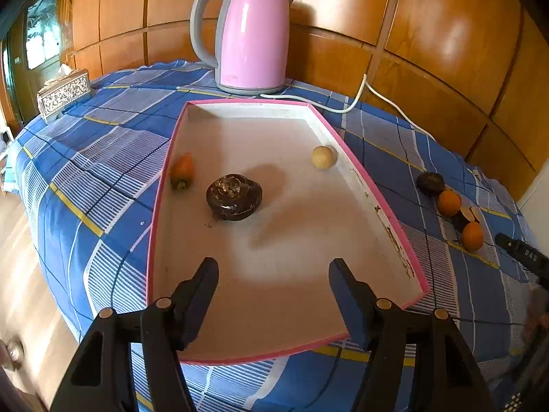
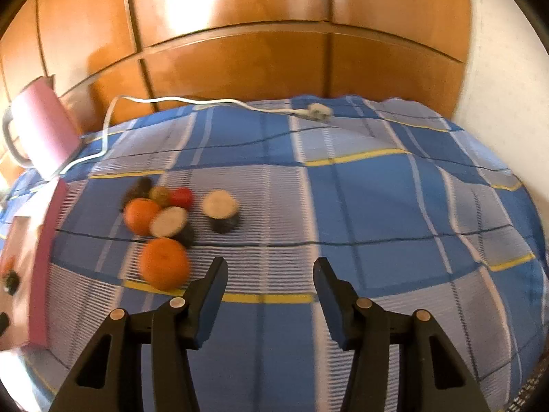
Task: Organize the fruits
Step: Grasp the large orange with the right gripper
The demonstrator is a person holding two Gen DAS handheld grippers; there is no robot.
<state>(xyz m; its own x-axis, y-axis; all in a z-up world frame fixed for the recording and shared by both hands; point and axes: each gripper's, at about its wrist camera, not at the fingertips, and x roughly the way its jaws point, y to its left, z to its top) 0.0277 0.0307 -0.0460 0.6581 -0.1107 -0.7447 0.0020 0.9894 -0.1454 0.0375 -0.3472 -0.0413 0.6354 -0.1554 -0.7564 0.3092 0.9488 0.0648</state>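
Observation:
A pink-rimmed white tray (image 1: pixel 346 144) lies on the blue checked cloth. In it are a dark brown round fruit (image 1: pixel 234 197), a small orange fruit (image 1: pixel 183 171) at its left wall and a pale round fruit (image 1: pixel 322 157) at its right wall. My left gripper (image 1: pixel 273 271) is open and empty above the tray's near half. Right of the tray lie two oranges (image 2: pixel 164 263) (image 2: pixel 140 215), cut pale-faced pieces (image 2: pixel 169 221) (image 2: pixel 221 208), a red fruit (image 2: pixel 182 196) and dark fruits (image 2: pixel 140 186). My right gripper (image 2: pixel 270 271) is open and empty, just right of the near orange.
A pink kettle (image 1: pixel 252 34) stands behind the tray, its white cord (image 2: pixel 192 101) trailing across the cloth to a plug (image 2: pixel 319 111). An ornate tissue box (image 1: pixel 63 94) sits at the far left. Wooden panels back the table. The right gripper's tip (image 1: pixel 521 254) shows in the left wrist view.

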